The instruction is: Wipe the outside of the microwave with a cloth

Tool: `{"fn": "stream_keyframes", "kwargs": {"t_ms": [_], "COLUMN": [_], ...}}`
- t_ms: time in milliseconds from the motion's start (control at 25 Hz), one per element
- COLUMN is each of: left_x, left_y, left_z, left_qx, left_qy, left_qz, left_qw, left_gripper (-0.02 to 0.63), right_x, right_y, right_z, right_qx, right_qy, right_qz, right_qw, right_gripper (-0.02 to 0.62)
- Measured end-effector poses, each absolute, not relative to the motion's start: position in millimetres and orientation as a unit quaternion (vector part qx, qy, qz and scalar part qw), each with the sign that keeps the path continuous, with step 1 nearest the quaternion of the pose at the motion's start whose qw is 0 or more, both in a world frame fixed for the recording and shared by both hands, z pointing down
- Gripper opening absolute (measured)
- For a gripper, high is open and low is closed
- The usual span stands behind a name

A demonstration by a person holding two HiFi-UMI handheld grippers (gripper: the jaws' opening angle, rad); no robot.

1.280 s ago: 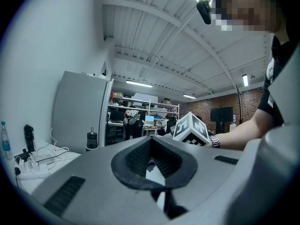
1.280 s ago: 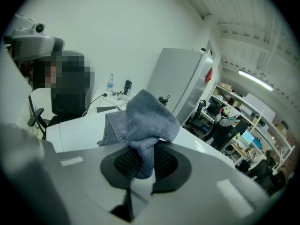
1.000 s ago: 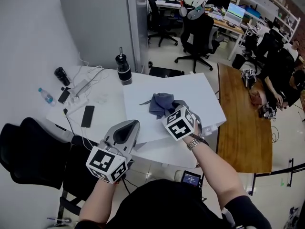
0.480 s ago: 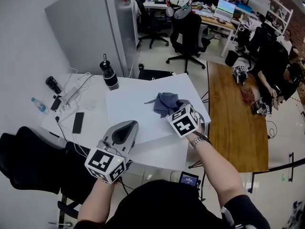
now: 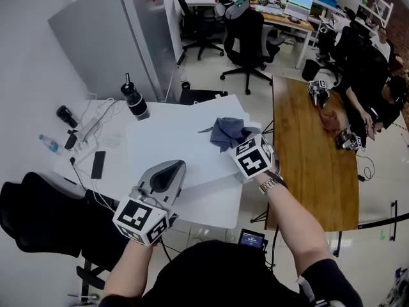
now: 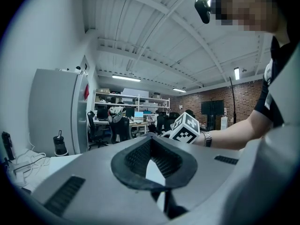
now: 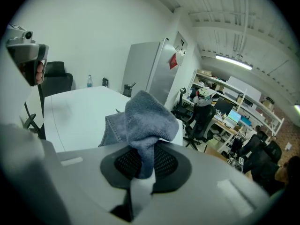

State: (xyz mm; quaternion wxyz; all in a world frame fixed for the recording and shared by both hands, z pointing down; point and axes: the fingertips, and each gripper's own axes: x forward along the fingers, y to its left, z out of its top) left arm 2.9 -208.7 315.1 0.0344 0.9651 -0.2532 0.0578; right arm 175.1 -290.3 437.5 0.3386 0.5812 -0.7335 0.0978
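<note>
As the right claw pinches it, the cloth bunches ahead.

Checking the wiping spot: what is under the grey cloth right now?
The white surface shows beside the grey cloth, which the right gripper pinches. The patch directly beneath is covered.

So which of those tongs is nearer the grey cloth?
Right. The right tongs are clamped on the grey cloth; the left tongs, shut and empty, are off to its left, apart from it.
</note>
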Motion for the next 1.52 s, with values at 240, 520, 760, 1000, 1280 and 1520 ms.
{"fn": "stream_keyframes", "kwargs": {"t_ms": [240,520,760,1000,1280,1520], "left_x": [28.2,49.7,68.0,84.3,106.0,114.8], "left_y": [-204.1,-199.6,-196.8,-199.5,-199.9,-199.9], "left_z": [323.1,324.2,323.8,323.9,331.2,342.8], "left_qx": [0.963,0.959,0.957,0.955,0.953,0.948], "left_qy": [-0.257,-0.269,-0.275,-0.278,-0.278,-0.285], "left_qz": [0.072,0.083,0.089,0.096,0.116,0.133], "left_qw": [0.036,0.039,0.037,0.043,0.044,0.051], "left_gripper": [0.005,0.005,0.005,0.005,0.005,0.005], "right_x": [208.8,240.5,265.2,279.0,286.2,288.4], "right_y": [-287.1,-286.4,-289.2,-295.7,-300.2,-301.6], "right_z": [438.1,438.8,446.7,462.4,494.1,530.4], "right_qx": [0.585,0.588,0.590,0.582,0.561,0.544], "right_qy": [-0.737,-0.744,-0.750,-0.761,-0.782,-0.792], "right_qz": [0.102,0.105,0.115,0.136,0.165,0.187], "right_qw": [0.322,0.300,0.278,0.250,0.214,0.205], "right_gripper": [0.040,0.040,0.038,0.038,0.038,0.038]}}
